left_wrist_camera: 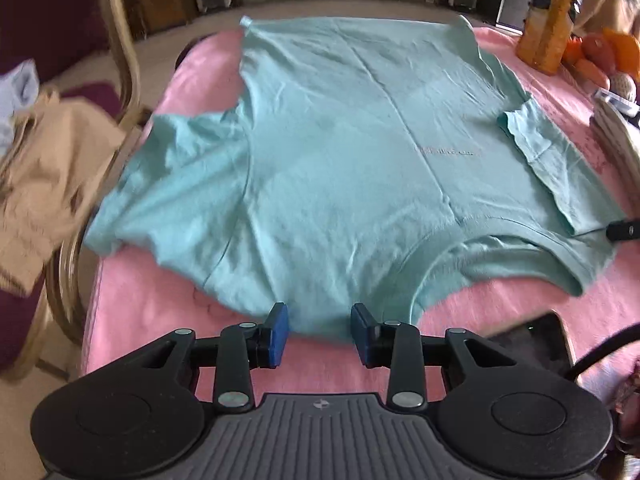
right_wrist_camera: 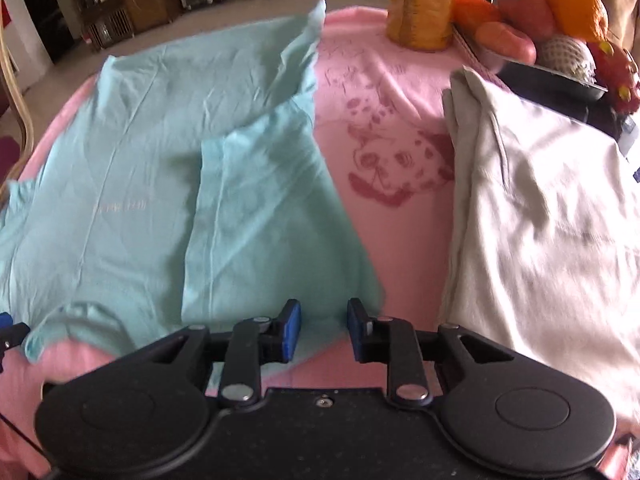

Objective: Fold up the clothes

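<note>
The teal shirt lies spread on the pink blanket that covers the desk, its neck toward the cameras. Only the left view shows the beige clothes on a chair. Only the right view shows a folded white shirt and the fruit tray. The left gripper is released over the shoulder edge. The right gripper is also released, with the folded-in sleeve just ahead of its fingers.

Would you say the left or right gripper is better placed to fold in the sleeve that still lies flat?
Probably left: the left gripper hangs over the teal T-shirt beside the unfolded sleeve.
</note>
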Motion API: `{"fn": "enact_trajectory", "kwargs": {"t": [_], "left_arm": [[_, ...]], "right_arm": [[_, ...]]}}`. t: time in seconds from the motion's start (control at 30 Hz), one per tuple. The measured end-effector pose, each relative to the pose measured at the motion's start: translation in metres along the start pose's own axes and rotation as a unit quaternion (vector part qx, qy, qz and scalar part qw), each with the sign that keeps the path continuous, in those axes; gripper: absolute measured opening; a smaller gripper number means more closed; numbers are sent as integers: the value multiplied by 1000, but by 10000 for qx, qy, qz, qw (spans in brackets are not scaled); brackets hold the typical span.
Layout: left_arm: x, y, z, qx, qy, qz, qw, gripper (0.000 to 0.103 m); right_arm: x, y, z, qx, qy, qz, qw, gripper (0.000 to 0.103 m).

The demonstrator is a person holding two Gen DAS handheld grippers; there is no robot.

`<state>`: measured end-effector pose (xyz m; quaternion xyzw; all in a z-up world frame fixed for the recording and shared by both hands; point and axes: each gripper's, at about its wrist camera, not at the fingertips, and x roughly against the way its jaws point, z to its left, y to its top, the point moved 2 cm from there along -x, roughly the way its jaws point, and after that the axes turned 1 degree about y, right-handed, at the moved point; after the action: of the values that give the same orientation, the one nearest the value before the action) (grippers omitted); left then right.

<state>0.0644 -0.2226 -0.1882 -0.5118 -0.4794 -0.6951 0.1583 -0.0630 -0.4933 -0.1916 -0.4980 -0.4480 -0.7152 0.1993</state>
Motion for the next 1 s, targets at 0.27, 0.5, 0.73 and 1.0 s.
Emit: {"fn": "enact_trajectory", "kwargs": {"t": [0.27, 0.5, 0.73, 1.0], "left_arm": [[40, 24, 103, 2151, -152, -423, 9755, 35], [15, 42, 166, 3553, -148, -218, 9344, 35], [0, 39, 173, 3591, 735, -157, 9303, 33], [-21, 46, 179, 3579, 938, -116, 9290, 33]], "right_arm": [[87, 27, -19, -965, 1951, -1383, 9662, 45], [101, 58, 5, -809, 2968, -2025, 9297, 47], [71, 56, 18, -791, 3225, -1791, 9261, 47], [77, 51, 26, -681, 3377, -1721, 9229, 48]]}}
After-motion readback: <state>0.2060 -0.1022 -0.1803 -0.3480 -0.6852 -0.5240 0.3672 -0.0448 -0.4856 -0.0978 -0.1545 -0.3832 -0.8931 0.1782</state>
